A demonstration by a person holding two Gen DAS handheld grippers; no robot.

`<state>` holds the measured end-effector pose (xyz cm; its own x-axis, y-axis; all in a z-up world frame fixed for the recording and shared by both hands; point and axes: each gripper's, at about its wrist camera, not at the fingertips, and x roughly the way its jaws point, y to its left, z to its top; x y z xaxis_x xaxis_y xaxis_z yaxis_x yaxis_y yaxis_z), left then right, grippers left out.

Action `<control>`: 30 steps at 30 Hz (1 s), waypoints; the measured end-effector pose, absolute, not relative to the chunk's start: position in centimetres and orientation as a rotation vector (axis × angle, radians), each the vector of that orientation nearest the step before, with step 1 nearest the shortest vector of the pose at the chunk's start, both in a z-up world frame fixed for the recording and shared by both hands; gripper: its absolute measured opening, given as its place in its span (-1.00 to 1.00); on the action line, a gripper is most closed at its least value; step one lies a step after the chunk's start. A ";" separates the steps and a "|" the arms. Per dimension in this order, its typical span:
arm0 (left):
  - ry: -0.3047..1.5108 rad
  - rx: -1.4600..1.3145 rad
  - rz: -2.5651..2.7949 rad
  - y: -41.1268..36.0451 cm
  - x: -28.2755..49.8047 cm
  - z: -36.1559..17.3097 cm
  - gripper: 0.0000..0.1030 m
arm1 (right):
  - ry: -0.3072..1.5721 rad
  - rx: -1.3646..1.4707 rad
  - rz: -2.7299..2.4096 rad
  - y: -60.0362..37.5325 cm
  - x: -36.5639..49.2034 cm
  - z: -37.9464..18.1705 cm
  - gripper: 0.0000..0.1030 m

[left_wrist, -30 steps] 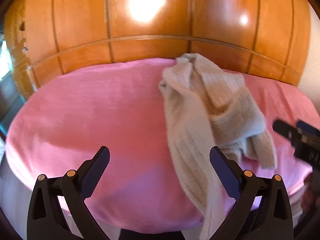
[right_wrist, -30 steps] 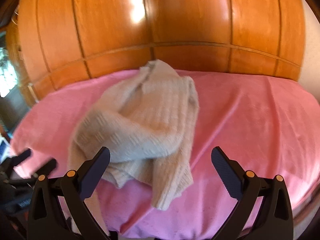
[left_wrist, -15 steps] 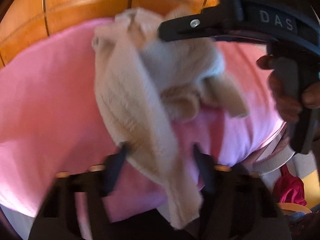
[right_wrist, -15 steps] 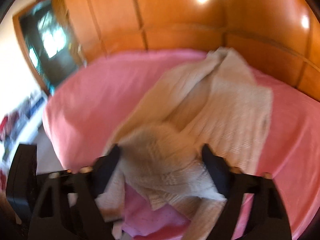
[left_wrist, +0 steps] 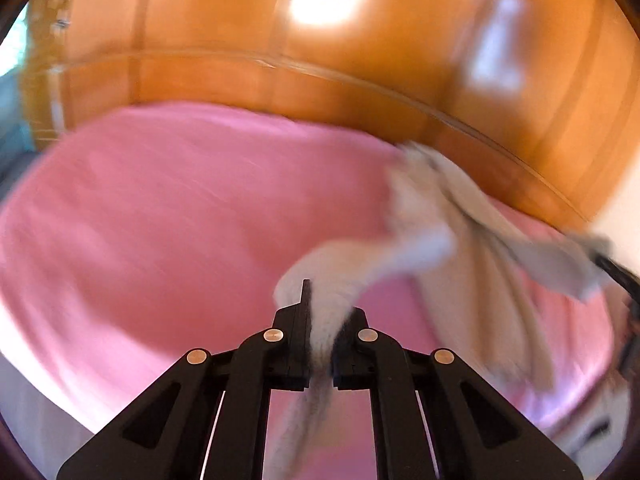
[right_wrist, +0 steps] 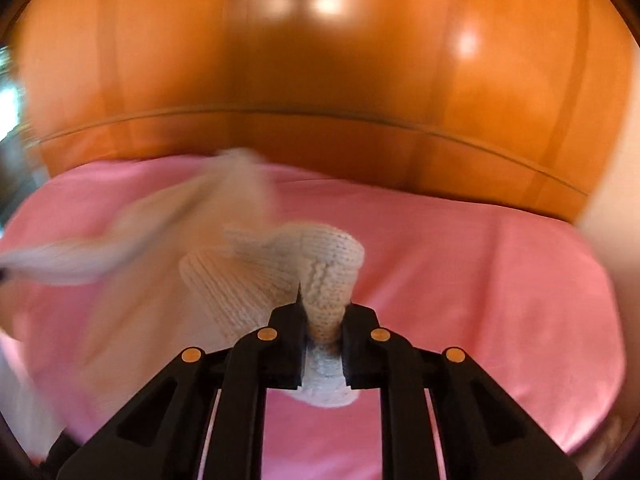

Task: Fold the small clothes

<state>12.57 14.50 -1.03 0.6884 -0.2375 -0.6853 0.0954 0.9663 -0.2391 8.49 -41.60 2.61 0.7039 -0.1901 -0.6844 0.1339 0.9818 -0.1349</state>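
Observation:
A cream knitted sweater (left_wrist: 460,248) lies stretched over the pink-covered bed (left_wrist: 160,220). My left gripper (left_wrist: 322,320) is shut on one end of the sweater, which bulges up between the jaws and runs off to the right, blurred. My right gripper (right_wrist: 324,316) is shut on another knitted end of the sweater (right_wrist: 280,264); the rest of it trails left, blurred, over the pink cover (right_wrist: 480,272). A dark part at the right edge of the left wrist view (left_wrist: 618,276) seems to be the other gripper.
A glossy wooden headboard or panelled wall (left_wrist: 360,60) rises behind the bed, also in the right wrist view (right_wrist: 320,80). The pink cover drops off at the bed's near edge (left_wrist: 60,380). A bright window area shows at the far left (left_wrist: 12,52).
Both grippers were open over the crumpled sweater; they have closed on separate parts of it and pulled apart, lifting and stretching the garment. Both views are blurred by motion.

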 end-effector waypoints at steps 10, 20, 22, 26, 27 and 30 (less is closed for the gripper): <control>0.627 -0.311 0.198 19.4 19.6 2.0 0.56 | 0.751 0.147 -0.473 -52.5 13.4 2.3 0.61; 1.032 -0.597 -0.462 7.5 15.3 -9.5 0.09 | 1.090 0.636 0.279 -42.0 7.2 -8.6 0.13; 1.087 -0.618 -0.539 4.4 14.0 -11.2 0.08 | 1.116 0.723 0.341 -40.0 6.3 -10.3 0.06; 1.129 -0.618 -0.608 0.6 12.4 -12.9 0.06 | 1.099 0.757 0.368 -38.5 6.5 -11.0 -0.34; 1.122 -0.603 -0.609 -0.2 11.8 -12.9 -0.38 | 1.096 0.740 0.365 -38.3 6.3 -10.8 -0.55; 1.117 -0.564 -0.627 -1.4 11.8 -12.3 -0.85 | 1.071 0.639 0.345 -37.6 6.4 -9.3 -0.68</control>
<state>11.81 -1.42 -12.35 0.3049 -0.7085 -0.6364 0.1744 0.6985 -0.6940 6.36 -37.57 -9.32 0.4503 0.5536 -0.7005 0.0406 0.7711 0.6355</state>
